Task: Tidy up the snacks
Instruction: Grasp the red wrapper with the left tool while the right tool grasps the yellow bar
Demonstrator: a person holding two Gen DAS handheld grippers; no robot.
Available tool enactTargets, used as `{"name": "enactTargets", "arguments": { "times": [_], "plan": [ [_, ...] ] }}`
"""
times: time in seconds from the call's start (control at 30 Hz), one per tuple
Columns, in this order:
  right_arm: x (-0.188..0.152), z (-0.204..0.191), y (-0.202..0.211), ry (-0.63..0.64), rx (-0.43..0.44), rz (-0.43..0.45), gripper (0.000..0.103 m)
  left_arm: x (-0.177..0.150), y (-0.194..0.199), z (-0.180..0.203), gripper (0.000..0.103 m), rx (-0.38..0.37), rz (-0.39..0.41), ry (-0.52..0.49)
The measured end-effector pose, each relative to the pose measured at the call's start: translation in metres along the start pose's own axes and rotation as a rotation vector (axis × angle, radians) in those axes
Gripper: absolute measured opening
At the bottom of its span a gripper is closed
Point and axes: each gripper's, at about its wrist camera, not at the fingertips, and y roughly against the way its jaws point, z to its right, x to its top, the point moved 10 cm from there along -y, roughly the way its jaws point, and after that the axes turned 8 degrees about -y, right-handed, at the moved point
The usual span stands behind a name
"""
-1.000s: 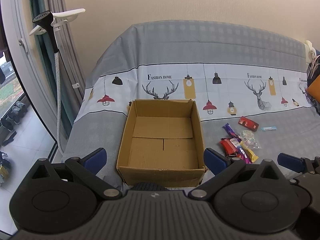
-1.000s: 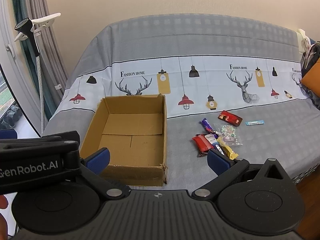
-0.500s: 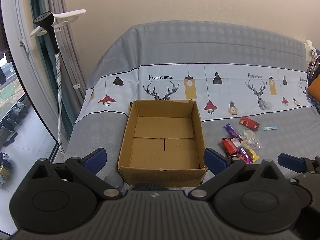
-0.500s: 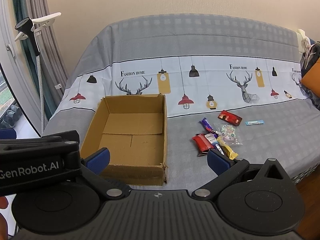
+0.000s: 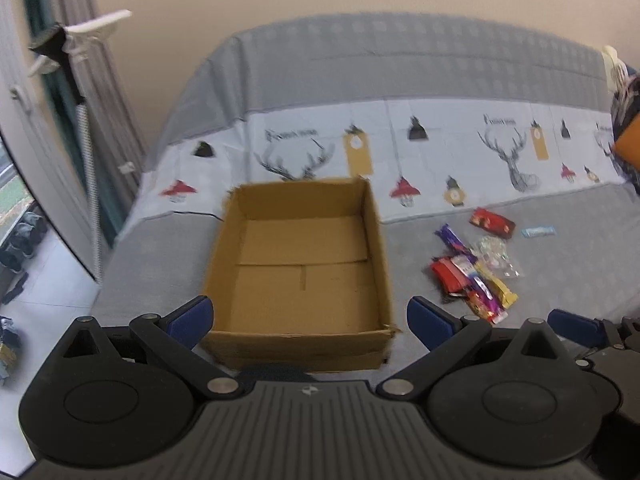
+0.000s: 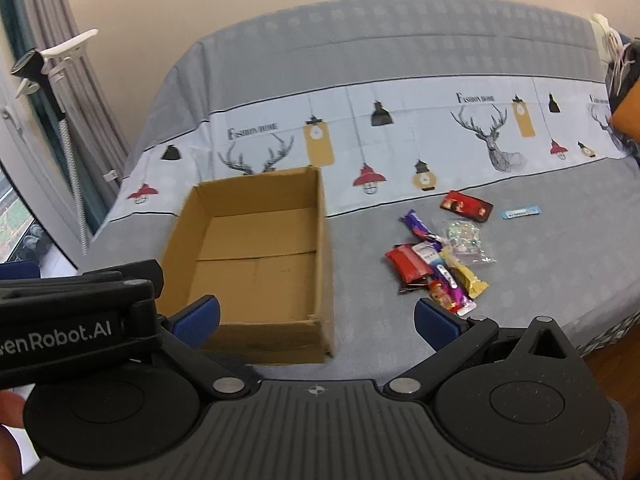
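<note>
An open, empty cardboard box [image 5: 304, 264] sits on the grey covered sofa seat; it also shows in the right wrist view [image 6: 256, 264]. Right of it lies a pile of snack packets [image 5: 472, 276] [image 6: 436, 268], with a red packet [image 6: 466, 205] and a small blue bar [image 6: 521, 212] farther back. My left gripper [image 5: 310, 318] is open and empty, held in front of the box. My right gripper [image 6: 316, 320] is open and empty, in front of the box's near right corner. The right gripper's blue fingertip [image 5: 572, 326] shows at the left view's right edge.
The sofa cover [image 6: 400, 128] has a white band with deer and lamp prints. A garment steamer on a stand [image 5: 76, 92] and curtains are at the left, beside a window. An orange object [image 6: 628, 112] sits at the sofa's right end.
Both grippers have moved forward and slightly right toward the sofa; the box and snacks appear larger. The jaws stay open and nothing on the sofa has moved.
</note>
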Motion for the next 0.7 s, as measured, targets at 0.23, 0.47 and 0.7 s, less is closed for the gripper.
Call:
{"name": "enactTargets", "arguments": {
  "times": [0.23,0.47,0.7],
  "plan": [
    [-0.008,0.088,-0.061,-0.008,0.093,0.049,0.095,-0.005,-0.091,0.095,0.103,-0.082,-0.042,-0.088],
    [0.0,0.209,-0.133,-0.014,0.024,0.062,0.102,-0.008,-0.193,0.172,0.103,-0.273,-0.097,-0.062],
    [0.017,0.272,-0.223,0.004,0.08,0.017,0.084,0.01,-0.281,0.233,0.103,-0.321,-0.036,-0.092]
  ]
}}
